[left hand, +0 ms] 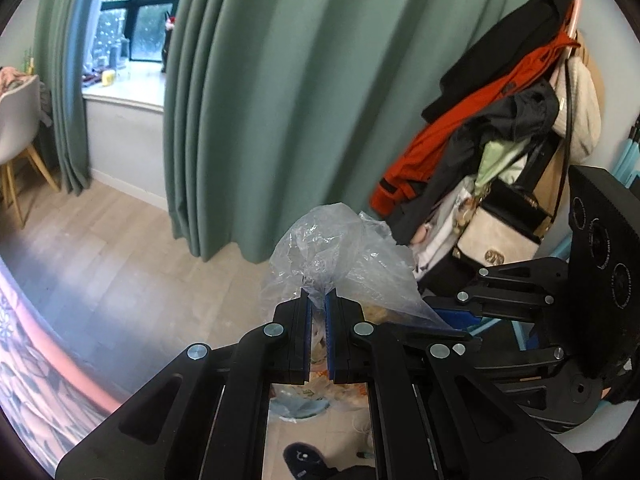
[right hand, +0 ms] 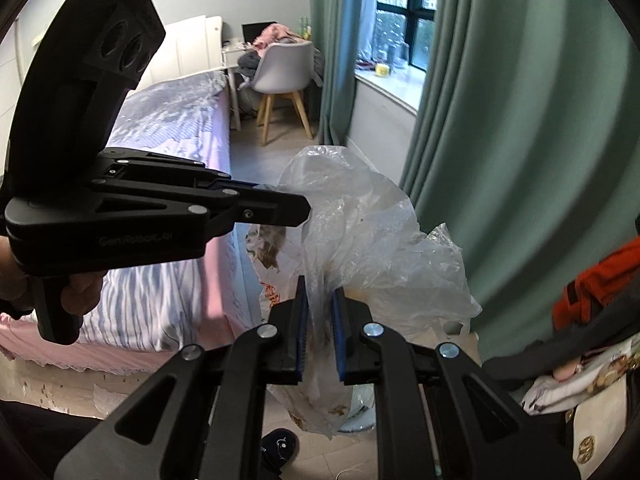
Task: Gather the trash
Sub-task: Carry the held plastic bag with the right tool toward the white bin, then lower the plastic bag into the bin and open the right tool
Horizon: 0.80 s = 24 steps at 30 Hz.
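A clear plastic trash bag (left hand: 340, 252) hangs in the air between both grippers, with food scraps and wrappers showing through it. My left gripper (left hand: 318, 300) is shut on a bunched edge of the bag. My right gripper (right hand: 320, 300) is shut on another bunched part of the same bag (right hand: 360, 220). In the right wrist view the left gripper (right hand: 304, 210) reaches in from the left and pinches the bag's far side. In the left wrist view the right gripper's body (left hand: 520, 304) sits at the right. The bag's bottom is hidden behind the fingers.
A bin rim (left hand: 296, 410) shows on the wooden floor below the bag. A bed with pink and striped bedding (right hand: 172, 160) is on the left. Green curtains (left hand: 280, 100) hang behind. A coat rack loaded with clothes and bags (left hand: 500, 140) stands on the right. A dark slipper (right hand: 280, 446) lies below.
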{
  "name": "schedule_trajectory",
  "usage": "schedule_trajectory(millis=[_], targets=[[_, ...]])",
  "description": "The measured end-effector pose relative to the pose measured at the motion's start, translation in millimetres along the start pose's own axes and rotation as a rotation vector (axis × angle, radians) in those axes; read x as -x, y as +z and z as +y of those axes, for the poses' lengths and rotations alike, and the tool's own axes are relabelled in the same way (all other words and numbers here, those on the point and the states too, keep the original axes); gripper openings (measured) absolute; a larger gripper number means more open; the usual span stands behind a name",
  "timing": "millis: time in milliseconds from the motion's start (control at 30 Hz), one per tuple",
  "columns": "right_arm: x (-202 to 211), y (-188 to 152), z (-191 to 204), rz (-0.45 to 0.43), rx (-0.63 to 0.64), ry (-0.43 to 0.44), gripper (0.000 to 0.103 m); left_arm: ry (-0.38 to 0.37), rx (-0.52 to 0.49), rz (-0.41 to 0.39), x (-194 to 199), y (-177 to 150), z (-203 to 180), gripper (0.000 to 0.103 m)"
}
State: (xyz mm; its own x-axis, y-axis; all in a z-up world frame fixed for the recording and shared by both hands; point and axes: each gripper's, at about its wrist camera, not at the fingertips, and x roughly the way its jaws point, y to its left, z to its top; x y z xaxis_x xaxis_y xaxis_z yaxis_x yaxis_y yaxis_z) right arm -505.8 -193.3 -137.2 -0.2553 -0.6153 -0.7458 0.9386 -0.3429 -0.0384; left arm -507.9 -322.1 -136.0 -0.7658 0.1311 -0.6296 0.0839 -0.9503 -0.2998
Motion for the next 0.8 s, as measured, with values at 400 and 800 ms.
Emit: schedule_trajectory(millis=[400, 800], targets=[[-59.5, -52.4, -33.6, 0.096, -0.117, 0.001, 0.013, -0.032, -0.011, 0.154, -100.0, -36.9, 7.4, 0.004], [-166.5, -144.1, -57.8, 0.221, -0.178, 0.012, 0.013, -0.027, 0.040, 0.328, -217.8, -137.6, 41.5, 0.004]])
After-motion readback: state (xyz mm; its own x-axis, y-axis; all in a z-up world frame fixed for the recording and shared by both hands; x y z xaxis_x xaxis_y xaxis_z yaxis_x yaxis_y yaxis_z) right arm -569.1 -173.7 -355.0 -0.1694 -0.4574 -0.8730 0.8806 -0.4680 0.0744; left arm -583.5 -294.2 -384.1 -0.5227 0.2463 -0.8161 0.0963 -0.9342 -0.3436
